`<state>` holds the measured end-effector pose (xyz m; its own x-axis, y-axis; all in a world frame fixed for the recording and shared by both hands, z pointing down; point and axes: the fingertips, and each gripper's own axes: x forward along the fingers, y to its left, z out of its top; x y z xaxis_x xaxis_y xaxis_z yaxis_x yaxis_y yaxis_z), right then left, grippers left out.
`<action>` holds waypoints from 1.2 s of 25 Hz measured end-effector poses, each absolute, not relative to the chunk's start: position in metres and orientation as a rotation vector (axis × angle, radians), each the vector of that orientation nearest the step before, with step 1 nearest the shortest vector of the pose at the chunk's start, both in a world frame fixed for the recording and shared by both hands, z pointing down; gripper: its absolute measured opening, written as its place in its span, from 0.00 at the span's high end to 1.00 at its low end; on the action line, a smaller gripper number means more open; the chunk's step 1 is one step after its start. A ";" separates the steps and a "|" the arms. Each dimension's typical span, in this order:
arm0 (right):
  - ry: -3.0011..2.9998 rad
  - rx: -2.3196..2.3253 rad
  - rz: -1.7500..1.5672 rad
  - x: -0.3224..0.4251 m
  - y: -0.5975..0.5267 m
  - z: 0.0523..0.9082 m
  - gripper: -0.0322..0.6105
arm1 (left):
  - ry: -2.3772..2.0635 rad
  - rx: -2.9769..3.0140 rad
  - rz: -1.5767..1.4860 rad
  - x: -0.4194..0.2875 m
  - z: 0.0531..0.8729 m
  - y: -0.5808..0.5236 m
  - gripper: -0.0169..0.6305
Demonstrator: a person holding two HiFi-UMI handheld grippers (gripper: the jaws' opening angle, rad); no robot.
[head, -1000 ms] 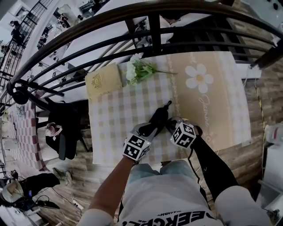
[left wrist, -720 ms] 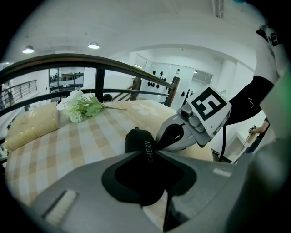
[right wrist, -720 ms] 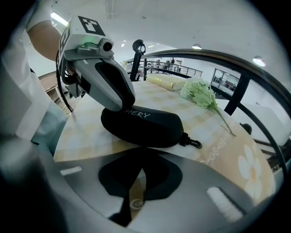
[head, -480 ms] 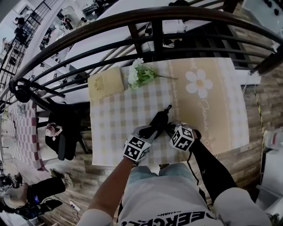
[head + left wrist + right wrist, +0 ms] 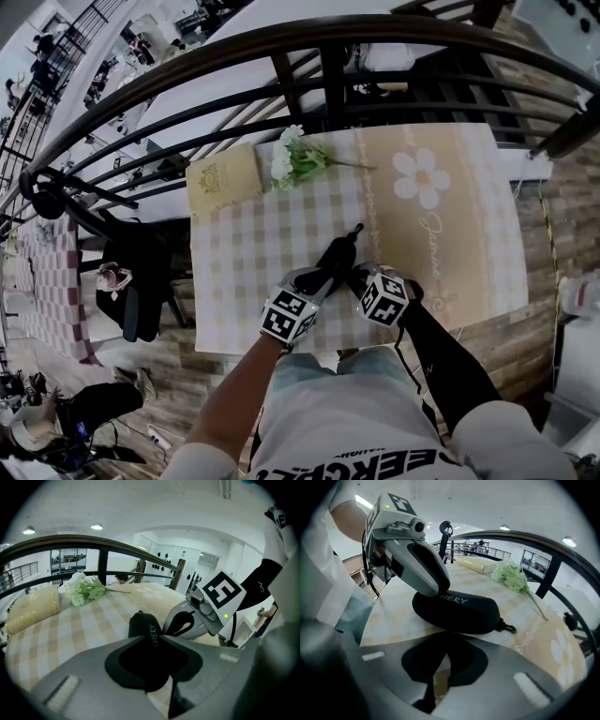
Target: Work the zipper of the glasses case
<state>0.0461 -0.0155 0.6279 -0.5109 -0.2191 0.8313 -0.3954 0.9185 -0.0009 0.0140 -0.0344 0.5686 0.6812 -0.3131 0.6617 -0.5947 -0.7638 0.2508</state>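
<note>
**Head view:** The black oval zip-up glasses case (image 5: 337, 251) lies on the beige checked tablecloth (image 5: 244, 253), towards its near edge. The left gripper (image 5: 323, 274) and right gripper (image 5: 359, 273) both meet the case's near end.

**Left gripper view:** The jaws are clamped across the end of the case, pinning it.

**Right gripper view:** The jaws are pressed together at the case's lower seam. Whether they pinch the zipper pull cannot be confirmed. No gap shows along the visible seam.

**Assessment:** The hold is established. The zipper travel appears wholly outstanding.
</note>
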 end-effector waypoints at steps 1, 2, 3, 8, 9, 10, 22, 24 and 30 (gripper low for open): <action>-2.126 0.443 0.241 0.046 -0.015 0.628 0.90 | -0.703 2.443 0.843 0.014 0.569 -0.034 0.83; -2.127 0.447 0.248 0.046 -0.015 0.628 0.90 | -0.702 2.444 0.843 0.014 0.568 -0.034 0.83; -2.128 0.448 0.253 0.045 -0.014 0.627 0.90 | -0.700 2.445 0.842 0.014 0.568 -0.034 0.83; -2.138 0.431 0.269 0.041 -0.008 0.626 0.90 | -0.695 2.447 0.842 0.015 0.568 -0.034 0.83; -2.141 0.425 0.272 0.039 -0.007 0.626 0.90 | -0.694 2.447 0.843 0.015 0.568 -0.034 0.83; -2.141 0.424 0.273 0.038 -0.006 0.626 0.90 | -0.693 2.447 0.842 0.014 0.568 -0.034 0.83; -2.161 0.522 0.315 0.042 -0.015 0.622 0.90 | -0.728 2.452 0.897 0.011 0.565 -0.034 0.85; -2.158 0.536 0.306 0.044 -0.021 0.622 0.90 | -0.725 2.450 0.908 0.011 0.565 -0.034 0.85; -2.129 0.596 0.268 0.053 -0.050 0.616 0.90 | -0.708 2.450 0.905 0.018 0.563 -0.033 0.86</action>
